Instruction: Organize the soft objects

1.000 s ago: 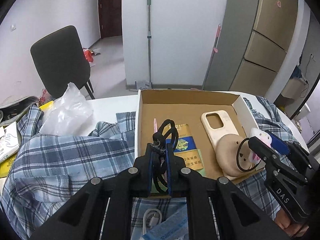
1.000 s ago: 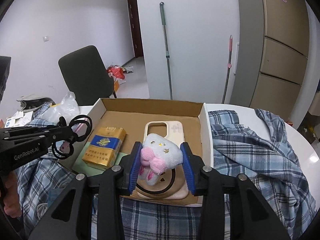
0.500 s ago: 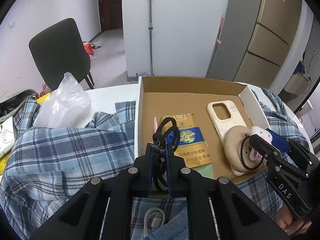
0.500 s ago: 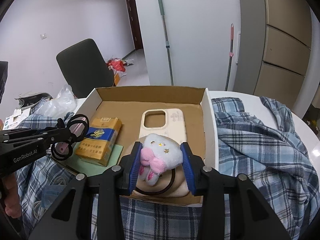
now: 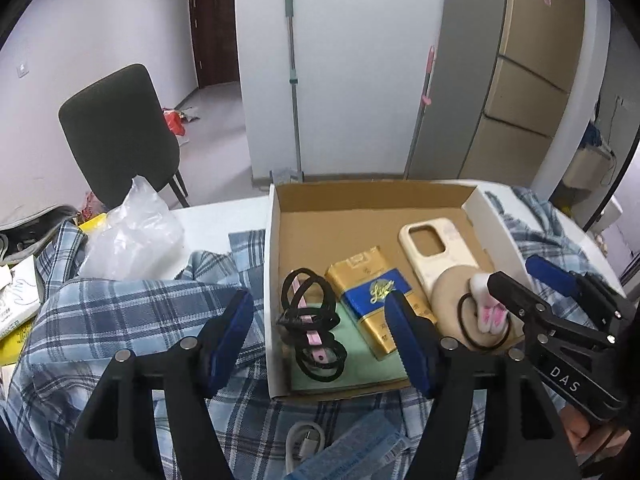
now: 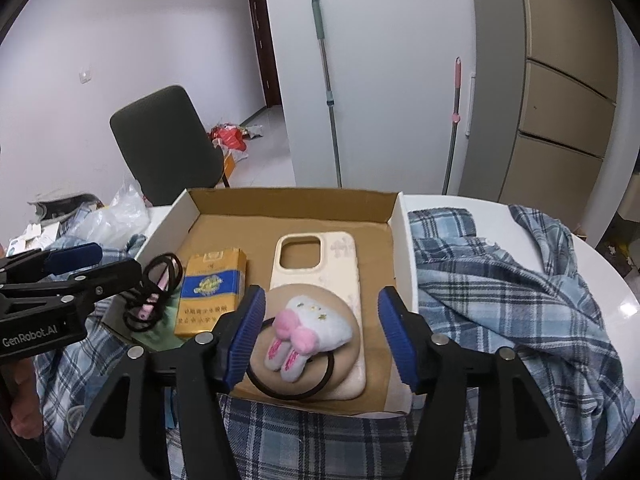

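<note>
A shallow cardboard box sits on a plaid shirt. My left gripper is open; a bundle of black hair ties lies between its fingers on a green sheet in the box's near left corner. My right gripper is open; a white plush bunny hair tie lies between its fingers on a tan round pad in the box.
The box also holds a gold and blue cigarette pack and a cream phone case. A blue plaid shirt covers the white table. A plastic bag, black chair, cable.
Both grippers have opened. The left one let the black hair ties down into the box's left corner; the right one let the plush bunny tie down onto the tan pad.
</note>
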`<state>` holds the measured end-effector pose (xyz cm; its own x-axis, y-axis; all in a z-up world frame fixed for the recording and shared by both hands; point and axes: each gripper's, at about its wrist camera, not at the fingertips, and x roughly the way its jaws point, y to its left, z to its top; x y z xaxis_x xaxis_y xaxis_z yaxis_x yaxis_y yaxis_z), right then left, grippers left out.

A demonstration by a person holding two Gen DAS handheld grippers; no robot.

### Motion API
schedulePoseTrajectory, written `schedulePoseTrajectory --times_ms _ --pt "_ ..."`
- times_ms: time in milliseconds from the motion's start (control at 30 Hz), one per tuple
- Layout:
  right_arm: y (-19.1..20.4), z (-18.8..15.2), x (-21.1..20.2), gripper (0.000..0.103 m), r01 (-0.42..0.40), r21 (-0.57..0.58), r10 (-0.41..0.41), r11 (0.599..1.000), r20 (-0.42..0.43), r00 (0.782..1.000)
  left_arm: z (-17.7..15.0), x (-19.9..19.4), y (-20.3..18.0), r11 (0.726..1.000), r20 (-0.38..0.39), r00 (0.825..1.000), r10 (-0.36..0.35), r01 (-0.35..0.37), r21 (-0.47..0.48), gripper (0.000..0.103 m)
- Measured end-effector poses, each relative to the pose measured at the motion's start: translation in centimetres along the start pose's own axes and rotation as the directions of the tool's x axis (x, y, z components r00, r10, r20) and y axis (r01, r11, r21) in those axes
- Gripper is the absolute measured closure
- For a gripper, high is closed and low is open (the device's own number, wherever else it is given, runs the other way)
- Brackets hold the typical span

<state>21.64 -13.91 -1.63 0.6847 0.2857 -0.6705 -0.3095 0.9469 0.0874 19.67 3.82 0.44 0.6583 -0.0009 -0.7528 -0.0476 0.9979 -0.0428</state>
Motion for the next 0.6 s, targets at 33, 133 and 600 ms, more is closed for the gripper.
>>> schedulePoseTrajectory --times_ms 33,133,600 --pt "-0.1 0.1 -0.2 0.045 -0.001 0.004 0.001 1.000 0.006 1.000 0.1 -0.4 0.1 1.000 0.012 1.000 -0.003 0.003 -0.001 0.033" --pt "0.0 0.6 -1.2 0.045 -0.004 0.004 0.004 1.000 0.031 1.000 0.4 -2.0 -0.1 1.000 0.059 0.998 0.008 -0.009 0.012 0.033" --pt "2.5 4.0 -9.4 0.045 -0.012 -0.047 0.021 0.999 0.192 0.981 2.0 -14.4 -0.8 0.999 0.286 0.958 -0.019 0.010 0.031 0.033"
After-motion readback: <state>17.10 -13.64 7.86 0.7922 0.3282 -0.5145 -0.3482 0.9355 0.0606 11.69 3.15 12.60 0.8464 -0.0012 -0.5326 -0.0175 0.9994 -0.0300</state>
